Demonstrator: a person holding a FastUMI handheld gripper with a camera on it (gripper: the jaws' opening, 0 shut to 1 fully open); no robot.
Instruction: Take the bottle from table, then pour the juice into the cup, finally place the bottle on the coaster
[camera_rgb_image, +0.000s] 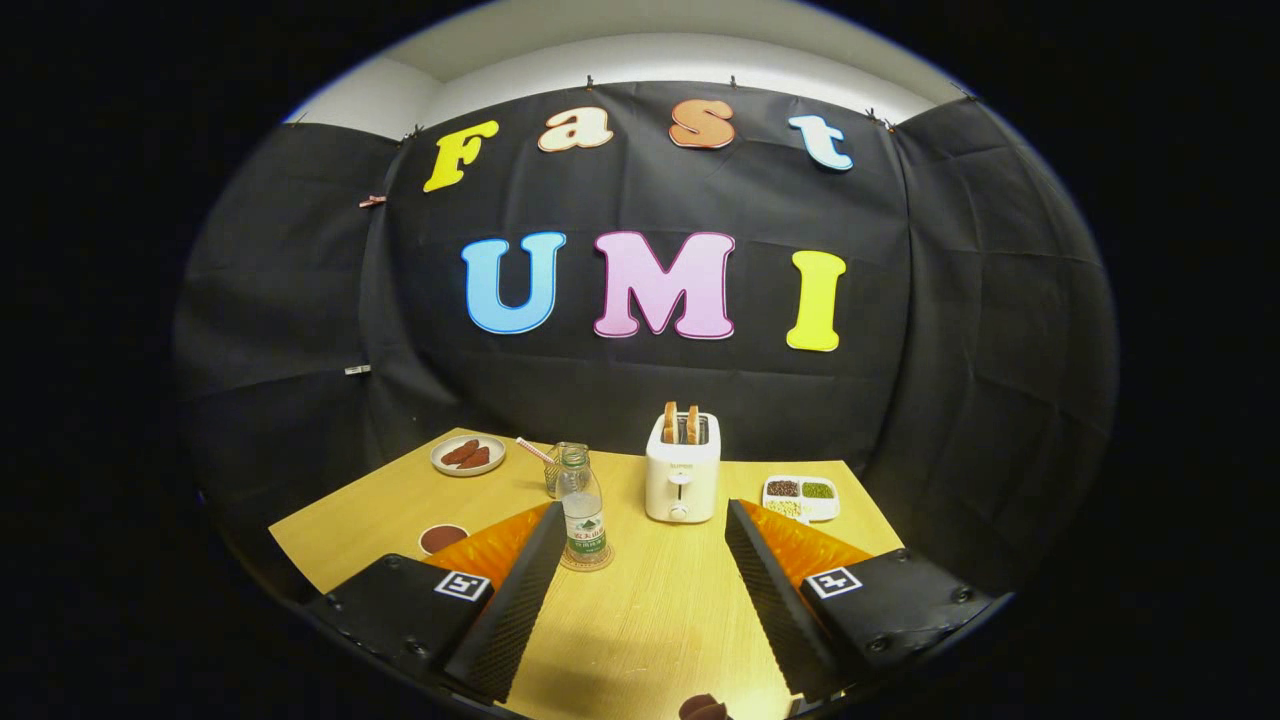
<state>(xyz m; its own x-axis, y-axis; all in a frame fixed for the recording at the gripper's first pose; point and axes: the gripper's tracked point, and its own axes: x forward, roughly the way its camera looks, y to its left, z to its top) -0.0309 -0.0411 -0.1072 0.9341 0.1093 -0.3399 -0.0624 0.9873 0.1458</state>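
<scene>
Your gripper (640, 520) is level over the wooden table (650, 620), its fingers spread wide and gripping nothing. The clear bottle (583, 520), with a green-and-white label too small to read, stands upright just ahead of the left fingertip, with the glass cup (562, 468) and its striped straw (533, 450) right behind it. Left of the fingers lies the round brown coaster (443, 538); beyond them, a white toaster (683, 468) holds two toast slices, its front lettering illegible.

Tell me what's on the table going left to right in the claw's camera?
Coaster → plate of brown food → bottle → toaster → divided tray. The open claw touches nothing.
</scene>
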